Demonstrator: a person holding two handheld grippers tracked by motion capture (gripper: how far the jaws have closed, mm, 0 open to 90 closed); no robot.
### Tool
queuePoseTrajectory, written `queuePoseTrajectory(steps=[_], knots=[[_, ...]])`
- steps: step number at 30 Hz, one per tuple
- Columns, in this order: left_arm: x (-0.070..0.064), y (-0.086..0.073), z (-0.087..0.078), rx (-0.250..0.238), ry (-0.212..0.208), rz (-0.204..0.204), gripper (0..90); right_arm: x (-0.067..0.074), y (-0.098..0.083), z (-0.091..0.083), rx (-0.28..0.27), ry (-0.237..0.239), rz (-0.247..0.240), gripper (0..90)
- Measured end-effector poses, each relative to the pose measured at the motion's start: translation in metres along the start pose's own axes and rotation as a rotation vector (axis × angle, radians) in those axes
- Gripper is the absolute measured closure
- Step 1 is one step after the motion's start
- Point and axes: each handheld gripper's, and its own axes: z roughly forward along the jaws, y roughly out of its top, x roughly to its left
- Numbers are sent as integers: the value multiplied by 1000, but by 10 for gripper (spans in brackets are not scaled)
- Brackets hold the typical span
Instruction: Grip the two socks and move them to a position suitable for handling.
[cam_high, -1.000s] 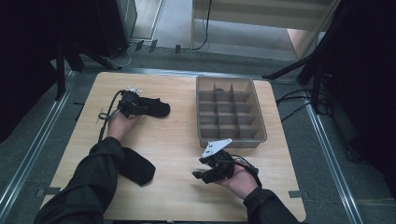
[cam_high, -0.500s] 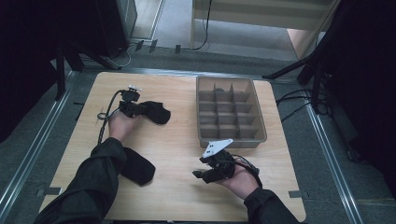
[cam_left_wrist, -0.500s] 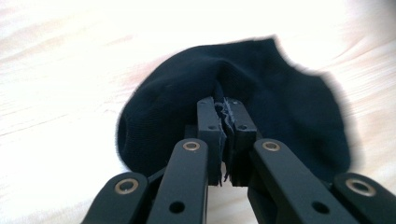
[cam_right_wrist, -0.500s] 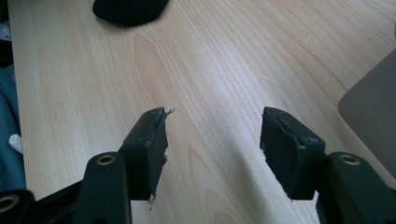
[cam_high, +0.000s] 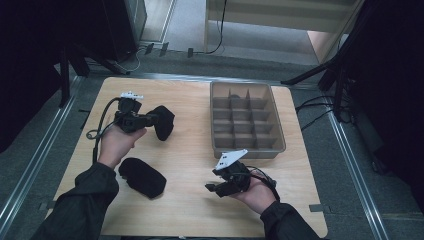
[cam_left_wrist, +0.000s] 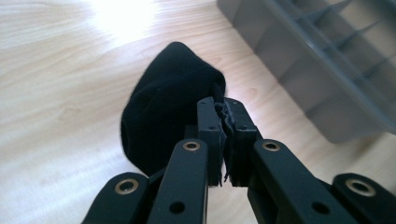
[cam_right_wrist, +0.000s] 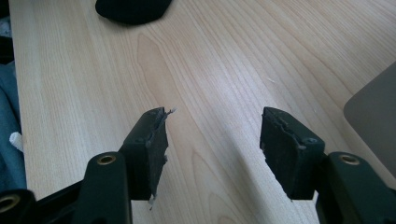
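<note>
In the left of the high view, a black sock (cam_high: 162, 121) is pinched between the left gripper (cam_high: 150, 120)'s closed fingers (cam_left_wrist: 210, 126), hanging clear above the table (cam_high: 190, 115). The right gripper (cam_right_wrist: 212, 140), at lower centre, is held spread and empty.

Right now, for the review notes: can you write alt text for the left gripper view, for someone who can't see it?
The left gripper, its black jaws rising from the bottom of the frame, is shut on the edge of a black sock that hangs above a light wooden table. A grey divided tray sits at the upper right.
</note>
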Motion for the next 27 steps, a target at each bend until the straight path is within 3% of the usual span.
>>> queuePoseTrajectory(steps=[6,13,17,25,27], knots=[[-3,-28,-10,6,-19,-36,859,2,1,1,-2,-2,-4,412],[2,-51,-9,51,17,-40,855,5,4,5,-2,4,-23,415],[7,-60,-4,93,30,-43,852,6,5,6,-12,-1,-22,417],[10,-68,12,124,43,-31,838,12,10,12,-25,3,-41,427],[12,-69,15,127,32,-41,783,13,11,13,-41,3,-37,433]])
